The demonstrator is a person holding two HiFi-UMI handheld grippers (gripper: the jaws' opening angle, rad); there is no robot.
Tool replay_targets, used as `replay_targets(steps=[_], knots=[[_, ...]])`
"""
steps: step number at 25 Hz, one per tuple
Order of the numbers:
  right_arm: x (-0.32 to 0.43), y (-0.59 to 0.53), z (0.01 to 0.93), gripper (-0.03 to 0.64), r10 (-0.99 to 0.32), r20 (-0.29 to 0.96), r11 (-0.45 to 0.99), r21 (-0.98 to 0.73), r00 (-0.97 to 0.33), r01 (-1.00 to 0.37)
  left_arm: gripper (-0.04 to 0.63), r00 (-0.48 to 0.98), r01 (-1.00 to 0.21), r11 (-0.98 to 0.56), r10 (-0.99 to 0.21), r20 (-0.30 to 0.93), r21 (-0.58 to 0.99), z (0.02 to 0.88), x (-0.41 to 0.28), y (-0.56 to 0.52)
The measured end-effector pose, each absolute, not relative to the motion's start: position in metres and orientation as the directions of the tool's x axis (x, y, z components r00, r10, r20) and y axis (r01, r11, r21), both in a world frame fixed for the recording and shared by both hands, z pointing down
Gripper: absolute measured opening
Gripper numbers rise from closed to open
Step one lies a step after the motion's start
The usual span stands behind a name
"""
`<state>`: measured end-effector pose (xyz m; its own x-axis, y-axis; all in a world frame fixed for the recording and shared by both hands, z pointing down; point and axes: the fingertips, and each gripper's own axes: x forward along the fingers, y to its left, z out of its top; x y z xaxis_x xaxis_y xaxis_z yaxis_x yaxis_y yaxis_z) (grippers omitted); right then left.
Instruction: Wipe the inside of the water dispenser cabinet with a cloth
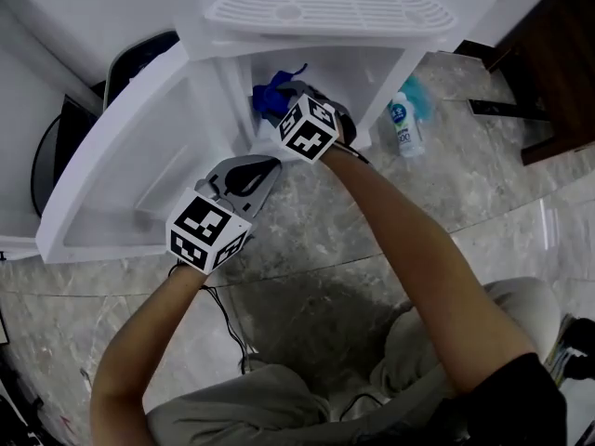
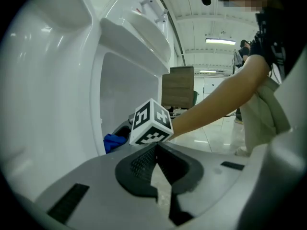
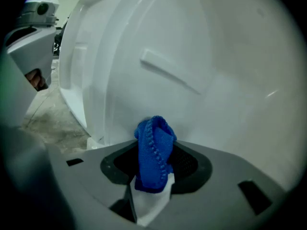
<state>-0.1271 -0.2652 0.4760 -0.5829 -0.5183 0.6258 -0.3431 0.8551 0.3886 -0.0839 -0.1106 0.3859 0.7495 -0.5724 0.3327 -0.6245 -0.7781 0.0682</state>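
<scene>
Step in hand: first strokes inside the water dispenser cabinet.

Handling: press the protruding fold flat to the white inner wall; sweep in overlapping passes, top to floor and into the corners; hold the grip firm; spare the plastic from the hard jaw tips.

Blue cloth: clamped upright in the right gripper, bunched end standing past the tips, near the wall, contact not discernible.

Left gripper: clenched, empty, low beside the open door, outside the cabinet.
</scene>
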Motion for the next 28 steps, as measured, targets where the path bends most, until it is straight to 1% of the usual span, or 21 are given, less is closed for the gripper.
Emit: replay_targets(steps=[5, 9, 14, 19, 22, 25, 28], knots=[[-0.141, -0.3, 0.485, 0.16, -0.54, 0.613, 0.841, 0.41, -0.577, -0.353, 0.008, 0.748, -0.626, -0.773, -0.56, 0.357, 0.1, 0.401, -0.093, -0.107], [-0.146, -0.334, 0.483, 0.16, -0.572, 0.593, 0.82, 0.381, -0.567, -0.427, 0.008, 0.739, -0.638, -0.761, -0.563, 0.371, 0.115, 0.409, -0.099, -0.108], [-0.145, -0.327, 0.483, 0.156, -0.614, 0.57, 0.783, 0.359, -0.545, -0.507, 0.008, 0.73, -0.652, -0.749, -0.578, 0.364, 0.118, 0.411, -0.103, -0.114], [-0.146, -0.307, 0.483, 0.156, -0.593, 0.578, 0.804, 0.383, -0.561, -0.454, 0.008, 0.728, -0.664, -0.735, -0.595, 0.34, 0.135, 0.408, -0.098, -0.126], [-0.148, -0.318, 0.486, 0.155, -0.587, 0.588, 0.809, 0.402, -0.556, -0.429, 0.008, 0.734, -0.663, -0.733, -0.598, 0.322, 0.151, 0.402, -0.098, -0.123], [-0.151, -0.335, 0.485, 0.156, -0.595, 0.59, 0.803, 0.411, -0.545, -0.432, 0.008, 0.734, -0.663, -0.732, -0.594, 0.33, 0.158, 0.403, -0.102, -0.118], [-0.148, -0.334, 0.484, 0.155, -0.611, 0.591, 0.789, 0.397, -0.528, -0.469, 0.008, 0.724, -0.674, -0.722, -0.605, 0.332, 0.155, 0.401, -0.108, -0.116]])
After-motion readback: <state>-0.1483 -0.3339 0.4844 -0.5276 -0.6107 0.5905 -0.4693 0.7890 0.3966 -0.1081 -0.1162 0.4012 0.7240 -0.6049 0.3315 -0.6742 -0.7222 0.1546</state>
